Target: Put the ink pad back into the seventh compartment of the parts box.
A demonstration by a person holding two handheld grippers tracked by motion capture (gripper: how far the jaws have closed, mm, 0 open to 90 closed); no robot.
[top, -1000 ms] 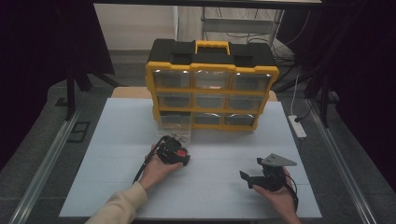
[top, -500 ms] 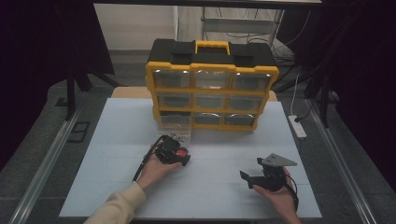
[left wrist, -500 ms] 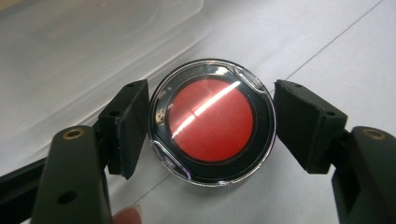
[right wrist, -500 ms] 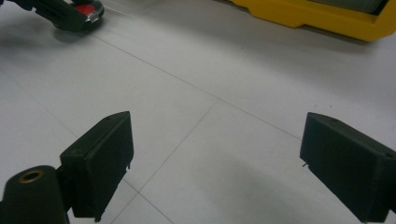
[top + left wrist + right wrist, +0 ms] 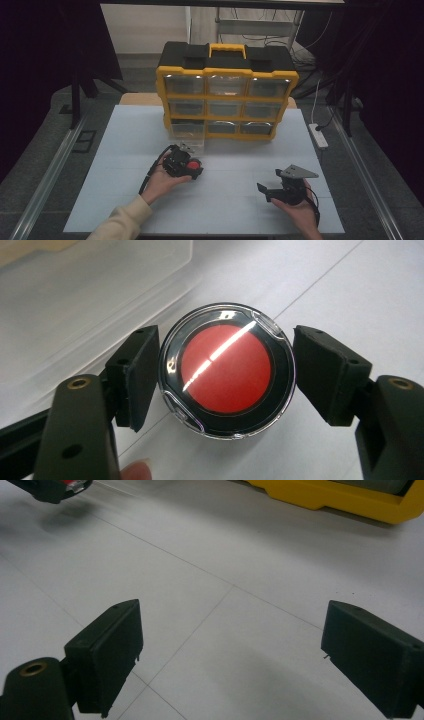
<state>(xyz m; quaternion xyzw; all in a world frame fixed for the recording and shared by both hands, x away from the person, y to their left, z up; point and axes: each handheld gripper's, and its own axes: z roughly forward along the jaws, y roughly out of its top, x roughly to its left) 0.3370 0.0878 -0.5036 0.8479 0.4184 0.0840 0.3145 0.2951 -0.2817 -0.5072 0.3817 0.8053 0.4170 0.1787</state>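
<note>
Hands come in at the near edge of the white table (image 5: 125,150). The right hand-held gripper (image 5: 272,192) sits low over bare table, jaws spread wide with nothing between them. Ahead and to the left, the left hand-held gripper (image 5: 227,372) is clamped on a round red-topped case (image 5: 227,371) with a black and clear rim, one pad against each side. Just beyond it a clear drawer (image 5: 187,131) stands pulled out of the bottom row of the yellow organiser (image 5: 227,75); what it holds is too blurred to tell. The other drawers sit closed.
</note>
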